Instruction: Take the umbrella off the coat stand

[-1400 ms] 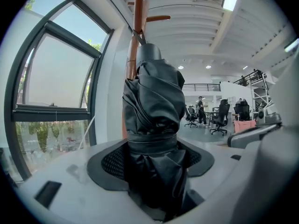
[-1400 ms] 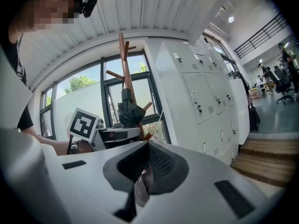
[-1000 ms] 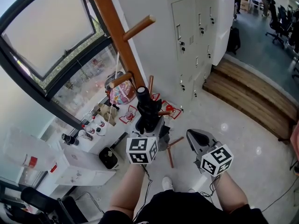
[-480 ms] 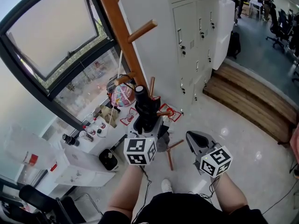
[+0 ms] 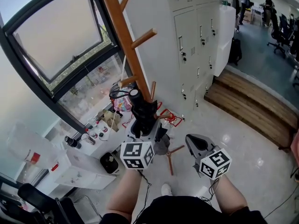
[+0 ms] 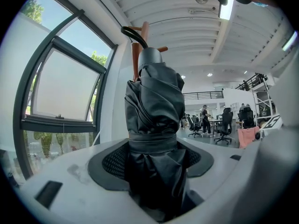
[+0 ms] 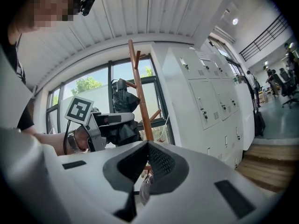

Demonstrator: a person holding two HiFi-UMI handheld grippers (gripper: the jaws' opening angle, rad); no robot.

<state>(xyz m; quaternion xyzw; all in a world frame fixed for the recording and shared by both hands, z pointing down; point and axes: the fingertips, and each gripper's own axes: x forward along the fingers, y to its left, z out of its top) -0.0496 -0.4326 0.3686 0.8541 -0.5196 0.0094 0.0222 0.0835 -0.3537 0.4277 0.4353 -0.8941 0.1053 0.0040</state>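
Right, the floor (image 5: 243,139) is gleaming pale and glossy underfoot, a wooden step (image 5: 252,101) is running along its right side, grey lockers (image 5: 196,31) are lining the wall behind, and a big dark-framed window (image 5: 51,36) is leaning in on the left. The wooden coat stand (image 5: 126,41) is rising between window and lockers, pegs sticking out and up.

Now the black umbrella (image 5: 141,107): it is sitting folded, right against the stand's pole, just beside a short lower peg (image 5: 126,81). Its long axis is running steeply upward, leaning a little, with the grey capped end (image 6: 150,55) pointing up and its thin black loop (image 6: 132,31) curling at the stand; whether the loop is over a peg I cannot tell.

The left gripper (image 6: 156,157) is clamping the bundled cloth around its band, both pads pressing in. The right gripper (image 7: 147,148) is hanging well apart, low on the right, jaws together and holding nothing.
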